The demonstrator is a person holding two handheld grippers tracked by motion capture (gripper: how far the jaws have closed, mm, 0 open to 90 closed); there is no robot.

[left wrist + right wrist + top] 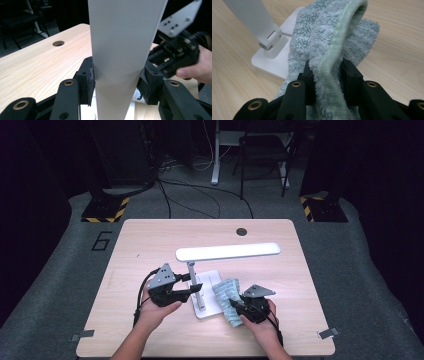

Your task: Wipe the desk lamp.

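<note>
On the light wooden table we record the right gripper clamped on a fluffy pale-green cloth beside the lamp base. Further in, the left gripper grips the white desk lamp's upright stem.

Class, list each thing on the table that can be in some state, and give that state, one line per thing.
Desk lamp: upright on its base, head level, stem clamped.
Cloth: bunched, lying partly on the lamp base, pinched.
Left gripper: shut on the lamp stem.
Right gripper: shut on the cloth.
</note>
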